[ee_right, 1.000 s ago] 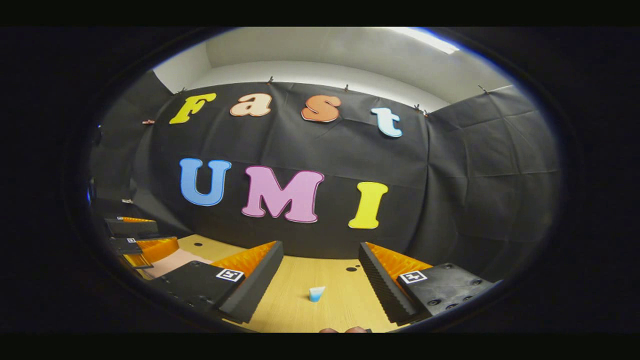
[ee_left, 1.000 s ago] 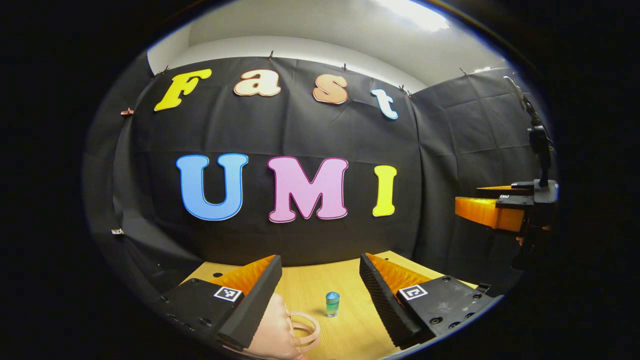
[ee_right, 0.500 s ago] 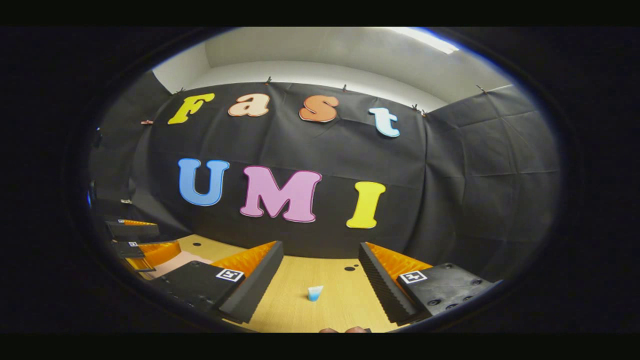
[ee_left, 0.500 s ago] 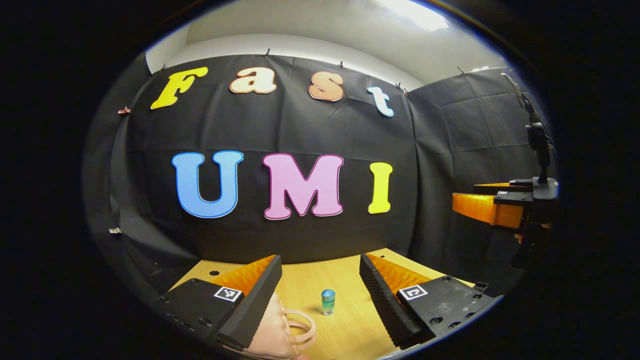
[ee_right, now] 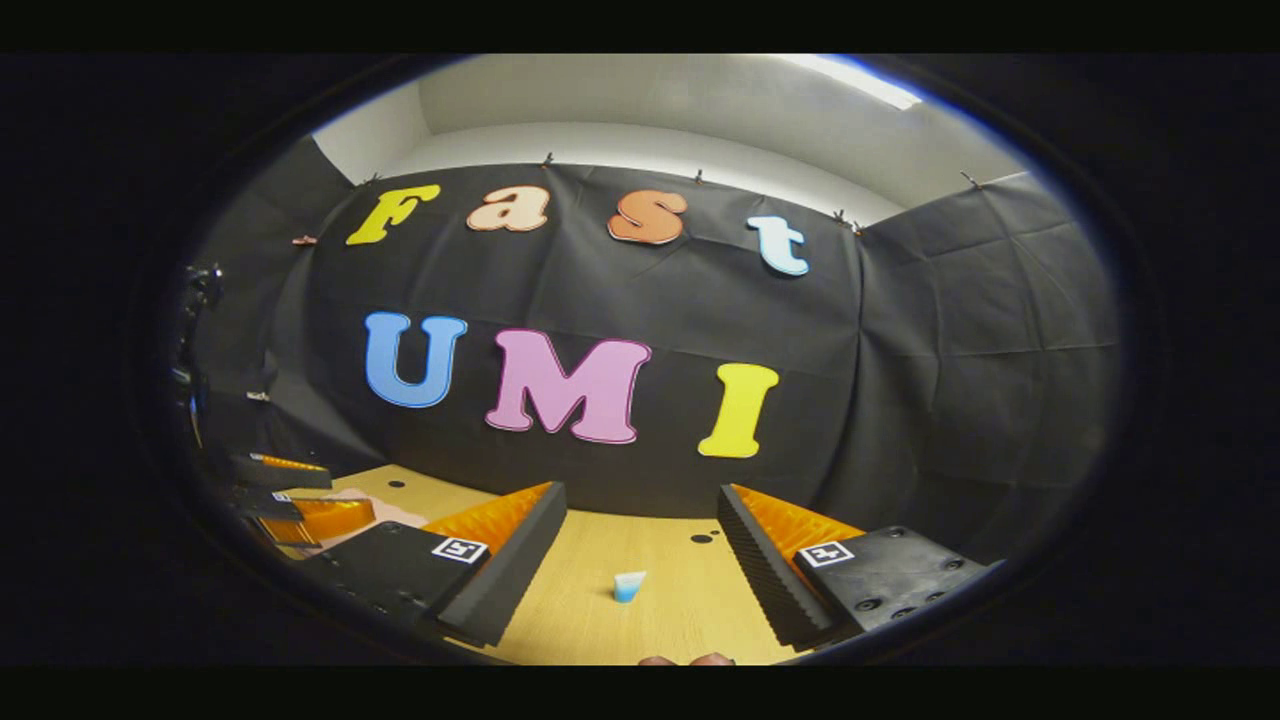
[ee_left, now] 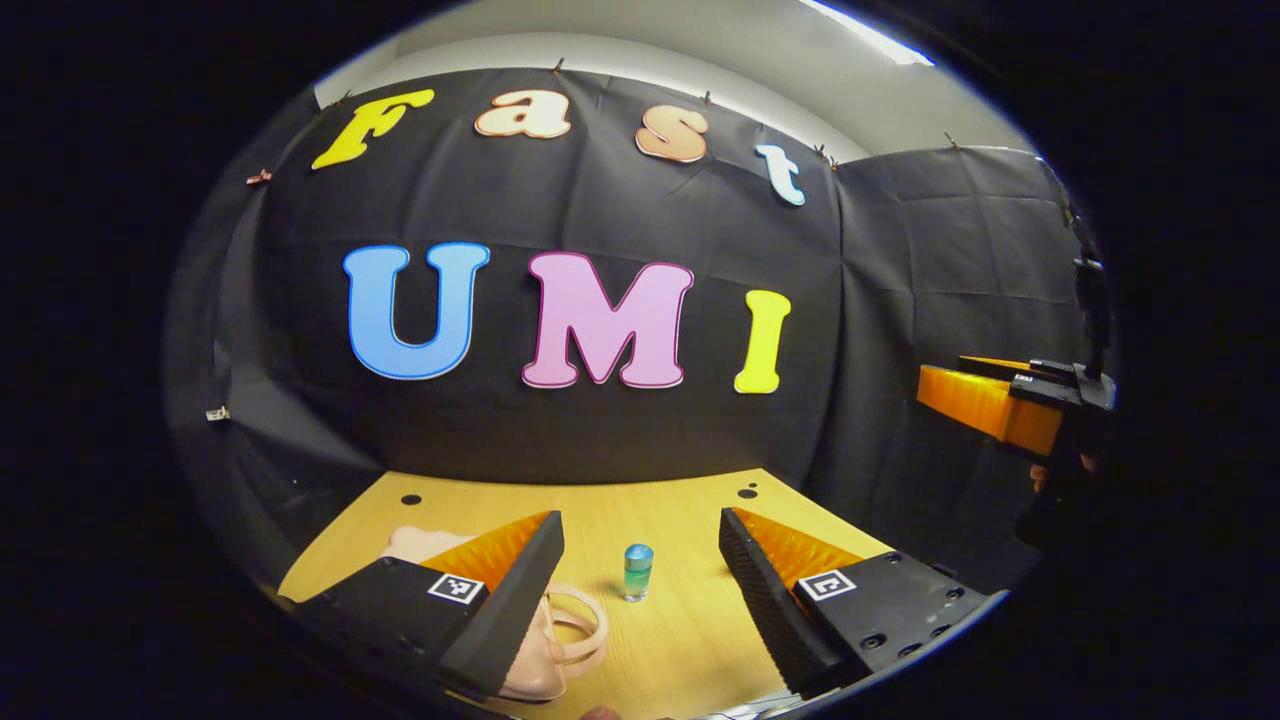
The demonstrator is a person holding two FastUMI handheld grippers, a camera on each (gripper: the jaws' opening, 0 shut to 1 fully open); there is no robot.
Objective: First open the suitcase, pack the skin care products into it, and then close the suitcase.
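The suitcase [ee_left: 535,650] — a small pale-pink case with a looped handle, lid apparently down — lies flat on the wooden table [ee_left: 680,640] at the near left of the left gripper view, partly hidden behind that gripper's left finger. Over the last second the left gripper view has tipped downward: far more of the table top shows now, the case's far edge has come into sight beyond the finger, and the small blue-green bottle [ee_left: 638,572] has slid higher up the view. Taking the suitcase as the landmark, that bottle stands upright just to its right, apart from the handle loop; a small pale-blue cup-shaped product [ee_right: 629,586] stands on the table further right again, well apart from the case, straight ahead in the right gripper view. The left gripper [ee_left: 640,590] hangs over the case's right side with its jaws spread wide and nothing between them; the right gripper [ee_right: 640,570] is likewise spread wide and empty, and its view has hardly altered. My reading is that the left hand is pitching down toward the case — the opening step is only beginning, and nothing has been packed. The handle loop and lid edge are thin targets, so the approach will want care.
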